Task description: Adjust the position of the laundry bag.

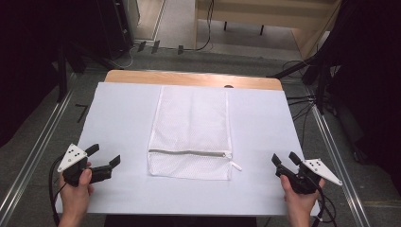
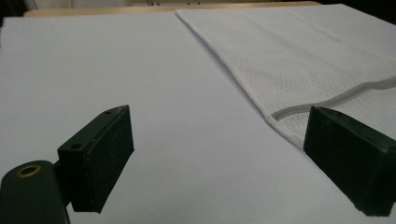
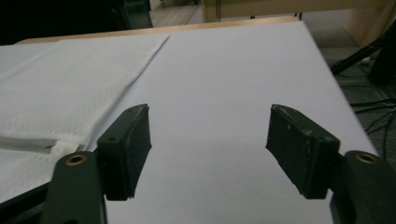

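with both pairs of jaws spread wide and holding nothing, the left gripper [image 1: 104, 156] sits at lower left of the high view and the right gripper [image 1: 283, 158] at lower right. between them, apart from both, a white mesh bag [image 1: 191, 132] lies flat mid-frame on the white sheet [image 1: 123, 109], zipper [image 1: 189, 152] near its lower edge.

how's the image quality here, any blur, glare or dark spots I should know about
High view: even light on the white sheet, no glare, dark surroundings; the mesh bag reads low-contrast against it. Left gripper view: near fingers slightly soft, bag sharper. Right gripper view: soft shadow between the fingers, background dim.
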The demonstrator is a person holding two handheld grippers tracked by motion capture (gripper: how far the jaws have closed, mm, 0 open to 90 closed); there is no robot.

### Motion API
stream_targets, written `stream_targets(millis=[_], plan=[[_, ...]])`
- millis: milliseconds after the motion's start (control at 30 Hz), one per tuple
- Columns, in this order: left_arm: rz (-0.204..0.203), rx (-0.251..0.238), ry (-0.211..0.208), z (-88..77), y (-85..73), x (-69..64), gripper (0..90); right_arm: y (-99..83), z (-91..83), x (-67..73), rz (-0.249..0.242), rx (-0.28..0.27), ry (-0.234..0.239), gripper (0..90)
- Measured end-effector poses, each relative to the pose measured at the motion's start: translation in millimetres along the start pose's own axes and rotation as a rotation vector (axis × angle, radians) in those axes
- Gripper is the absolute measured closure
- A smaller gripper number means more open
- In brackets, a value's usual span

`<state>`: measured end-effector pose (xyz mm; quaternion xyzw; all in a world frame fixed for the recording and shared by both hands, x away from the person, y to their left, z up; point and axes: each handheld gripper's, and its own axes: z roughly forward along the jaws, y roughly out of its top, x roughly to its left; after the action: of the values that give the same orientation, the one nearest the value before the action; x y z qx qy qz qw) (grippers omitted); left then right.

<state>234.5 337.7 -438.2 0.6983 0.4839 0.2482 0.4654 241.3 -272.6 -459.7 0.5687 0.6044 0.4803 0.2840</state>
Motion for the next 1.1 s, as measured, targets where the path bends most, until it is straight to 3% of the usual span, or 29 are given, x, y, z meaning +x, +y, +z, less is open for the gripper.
stream_targets(millis=[133,233,267,333,367,467,533,600,633,733,767,867,933,967,1000,1100], plan=[[0.000,-0.015,0.018,-4.3,-0.1,-3.0,15.0,-0.2,1.5,10.3,-0.020,0.032,0.034,39.2],[-0.017,-0.007,0.013,-5.1,-3.7,-1.5,14.8,-1.3,11.5,24.4,-0.019,0.049,0.076,44.5],[-0.011,-0.007,0.015,-4.5,-4.7,-2.2,15.4,-2.6,20.9,32.8,-0.002,0.074,0.119,46.4],[-0.008,-0.004,0.011,-4.4,-5.0,-3.0,15.7,-3.2,31.5,46.7,-0.014,0.102,0.146,46.9],[-0.010,-0.001,0.004,-3.9,-5.3,-4.1,15.7,-3.2,31.5,46.7,-0.014,0.102,0.146,46.9],[-0.024,0.020,-0.022,0.6,-6.9,-9.2,17.1,-4.6,41.5,71.9,-0.042,0.145,0.155,47.4],[-0.018,0.045,-0.009,4.8,-7.6,-16.3,23.6,-7.4,43.4,95.2,-0.076,0.168,0.186,48.1],[-0.016,0.054,-0.006,7.0,-7.6,-19.8,23.7,-8.2,43.1,100.0,-0.080,0.178,0.199,48.3],[-0.016,0.059,-0.010,7.9,-7.6,-22.5,23.6,-11.8,44.0,111.4,-0.089,0.207,0.219,48.1],[0.000,0.064,-0.026,9.1,-7.3,-28.4,23.6,-16.1,45.3,117.2,-0.091,0.235,0.212,48.4],[0.001,0.064,-0.027,9.3,-7.4,-29.4,23.6,-19.5,46.9,119.4,-0.094,0.263,0.178,48.9],[0.009,0.075,-0.033,11.6,-8.0,-32.1,23.8,-26.6,45.0,123.6,-0.084,0.319,0.162,49.8],[0.013,0.081,-0.039,12.6,-8.1,-32.4,23.8,-28.1,43.6,125.1,-0.084,0.326,0.167,49.8],[0.013,0.082,-0.043,13.6,-8.1,-33.0,23.8,-30.9,40.1,128.4,-0.092,0.338,0.172,50.4],[0.013,0.083,-0.043,14.4,-8.1,-33.8,23.8,-35.5,35.0,135.5,-0.126,0.350,0.138,51.9],[0.011,0.084,-0.043,15.3,-8.0,-35.1,23.8,-40.5,33.4,141.1,-0.150,0.365,0.115,54.9]])
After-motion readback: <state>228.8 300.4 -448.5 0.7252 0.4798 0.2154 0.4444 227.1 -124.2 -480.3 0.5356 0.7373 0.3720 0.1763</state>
